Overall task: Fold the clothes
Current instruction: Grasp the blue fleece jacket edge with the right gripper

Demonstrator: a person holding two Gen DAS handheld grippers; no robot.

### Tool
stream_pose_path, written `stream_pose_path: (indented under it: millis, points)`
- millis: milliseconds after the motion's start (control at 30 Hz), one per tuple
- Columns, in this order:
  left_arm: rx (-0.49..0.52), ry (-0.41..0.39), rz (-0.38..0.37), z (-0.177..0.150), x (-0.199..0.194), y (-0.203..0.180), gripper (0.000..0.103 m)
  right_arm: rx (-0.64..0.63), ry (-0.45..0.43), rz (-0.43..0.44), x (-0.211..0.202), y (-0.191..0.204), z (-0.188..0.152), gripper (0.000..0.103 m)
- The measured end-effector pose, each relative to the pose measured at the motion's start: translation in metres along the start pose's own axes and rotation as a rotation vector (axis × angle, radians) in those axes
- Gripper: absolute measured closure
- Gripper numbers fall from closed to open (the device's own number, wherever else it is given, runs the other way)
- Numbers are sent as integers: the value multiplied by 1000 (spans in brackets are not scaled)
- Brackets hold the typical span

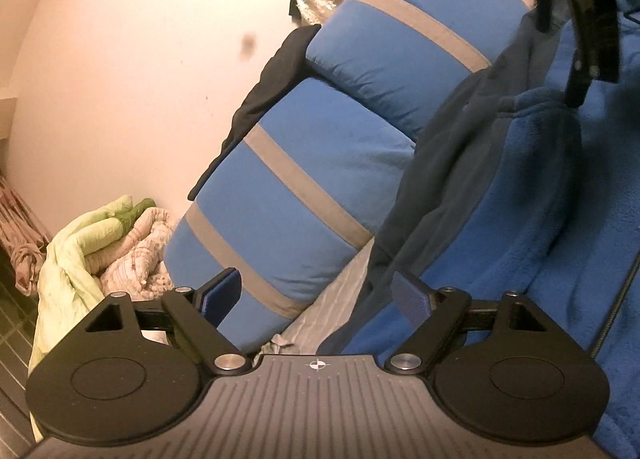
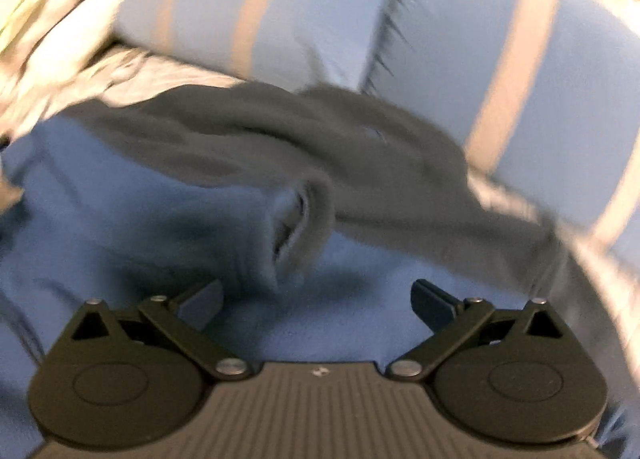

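A blue fleece garment with a dark grey part lies on the bed. My left gripper is open and empty, near the garment's left edge, by the pillows. The right gripper's fingers show at the top right of the left wrist view, above the fleece. In the blurred right wrist view my right gripper is open and empty just above the blue fleece; its grey part and a bunched fold lie ahead.
Two blue pillows with grey stripes lie along the wall, also in the right wrist view. A crumpled green and floral quilt is at the left. A dark garment lies behind the pillows. Pale bedsheet shows between pillow and fleece.
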State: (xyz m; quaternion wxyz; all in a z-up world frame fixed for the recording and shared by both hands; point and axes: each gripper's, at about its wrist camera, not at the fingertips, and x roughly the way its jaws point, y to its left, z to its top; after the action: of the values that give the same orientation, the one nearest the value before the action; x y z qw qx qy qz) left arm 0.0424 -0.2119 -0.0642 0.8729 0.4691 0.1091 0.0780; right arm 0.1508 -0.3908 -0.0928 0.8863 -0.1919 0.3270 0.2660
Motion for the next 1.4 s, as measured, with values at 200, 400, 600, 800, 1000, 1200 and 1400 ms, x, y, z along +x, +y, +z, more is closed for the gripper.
stream_pose_path:
  millis: [200,400,600,800,1000,1200,1400]
  points:
    - [-1,16,-15,-3,-3,-2,14,-496,-94,-52,-22,40,-9,0]
    - [-16,35,-23,-5,0,-2,14,-876,-120,-64,-19,79,-33,5]
    - [-17,41,-26,-5,0,-1,13,-1141,-131,-134,4,105,-48,17]
    - [-16,41,-28,-5,1,-1,13,-1301,-101,-180,24,106,-46,35]
    - [-18,42,-31,-5,1,0,13,-1416,-62,-146,34,110,-54,55]
    - [-20,48,-40,-5,3,1,13,-1337,15,-152,42,112,-37,92]
    - [-9,65,-91,-5,7,1,13,-1291,-51,-262,31,101,-7,93]
